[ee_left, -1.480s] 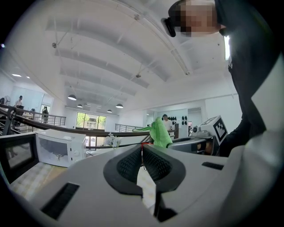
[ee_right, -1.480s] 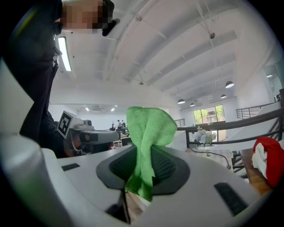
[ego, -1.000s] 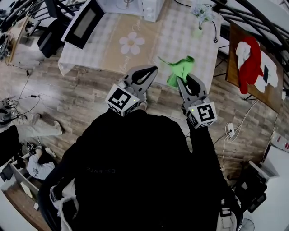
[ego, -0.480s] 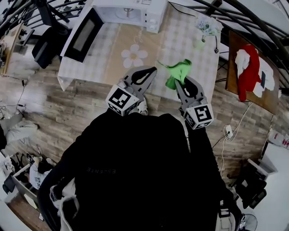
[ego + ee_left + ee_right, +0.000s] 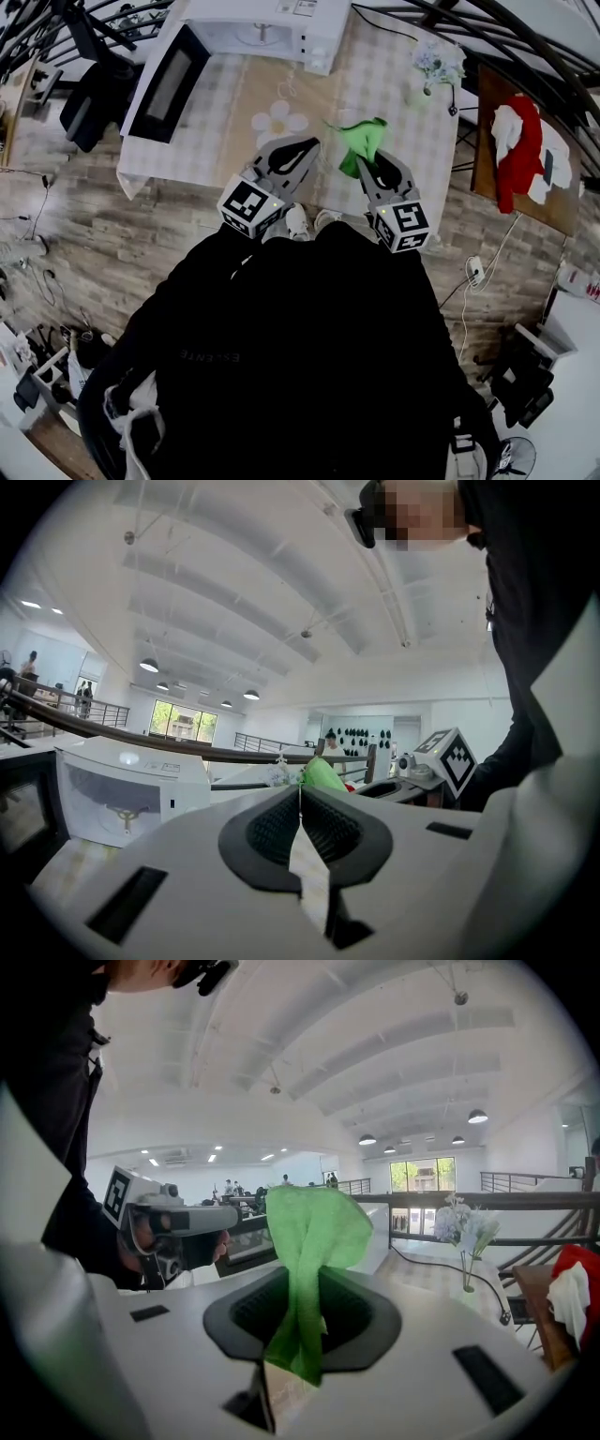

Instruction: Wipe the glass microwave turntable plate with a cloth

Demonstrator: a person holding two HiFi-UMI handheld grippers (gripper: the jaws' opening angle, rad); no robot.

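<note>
A table [image 5: 375, 89] takes up the far middle of the head view, draped in a pale checked cloth with a beige runner that bears a printed flower. At its far edge stands a boxy white microwave [image 5: 314, 37]. Its dark-windowed door [image 5: 169, 82] swings wide open to the left. Inside the cavity lies the glass turntable plate [image 5: 120, 810], a pale round disc with a three-armed hub showing at its middle.

The person stands at the near edge in a black top, both arms bent and raised toward the table. The left gripper [image 5: 314, 142], grey-white plastic with ribbed black pads, points far and slightly right. Its jaws are pressed together at the tips and nothing is between them. It hangs above the runner, well short of the microwave. The right gripper [image 5: 364, 161], just to its right, pinches a bright green cloth [image 5: 361, 139]. The soft fabric is gathered into a narrow fold between the pads and flares out loosely beyond the tips, with a short tail hanging behind them. Far right on the table is a small vase [image 5: 433, 66] of pale flowers.
</note>
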